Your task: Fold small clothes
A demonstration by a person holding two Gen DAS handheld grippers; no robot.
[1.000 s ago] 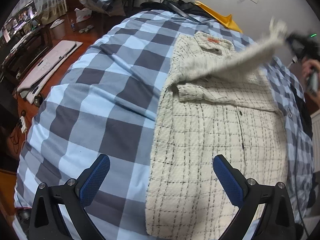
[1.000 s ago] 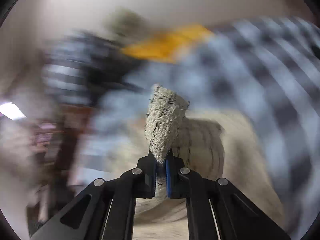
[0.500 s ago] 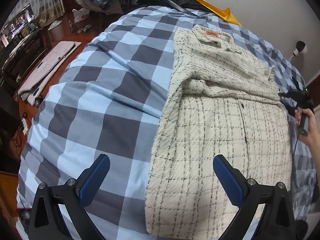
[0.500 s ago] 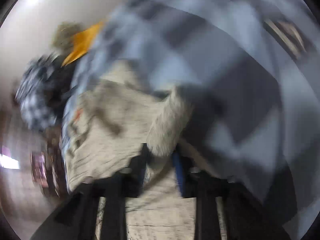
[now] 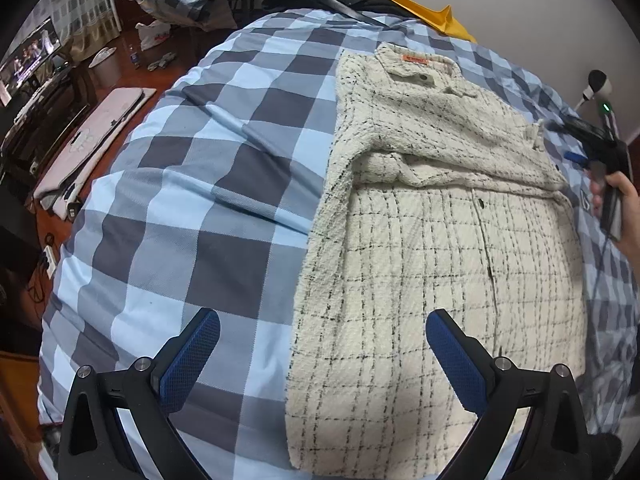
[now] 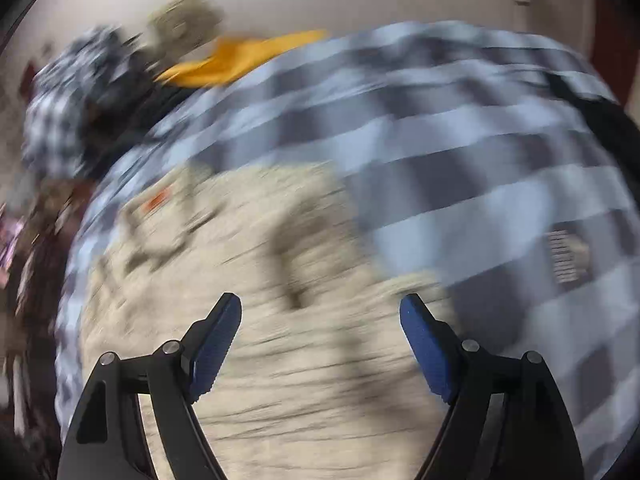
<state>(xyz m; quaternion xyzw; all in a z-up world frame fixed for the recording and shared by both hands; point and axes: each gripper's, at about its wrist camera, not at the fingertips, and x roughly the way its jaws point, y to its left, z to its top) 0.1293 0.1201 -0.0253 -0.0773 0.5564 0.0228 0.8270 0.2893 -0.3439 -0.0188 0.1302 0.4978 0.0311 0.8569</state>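
On the checked bedspread (image 5: 208, 200) the jacket (image 5: 432, 264) lies flat, its sleeve (image 5: 460, 152) just dropped across the chest — the right gripper (image 6: 320, 340) is opening, nothing between its jaws, and the left gripper (image 5: 320, 356) hangs wide apart — so one sleeve fold looks done.

Cream checked jacket (image 5: 432, 240) lies flat on the blue-checked bedspread (image 5: 192, 200) — sleeve (image 5: 452, 156) folded across its chest.

Both claws, left claw (image 5: 322, 354) and right claw (image 6: 320, 338), have black angular arms, silver screws and blue textured pads (image 5: 190, 360).
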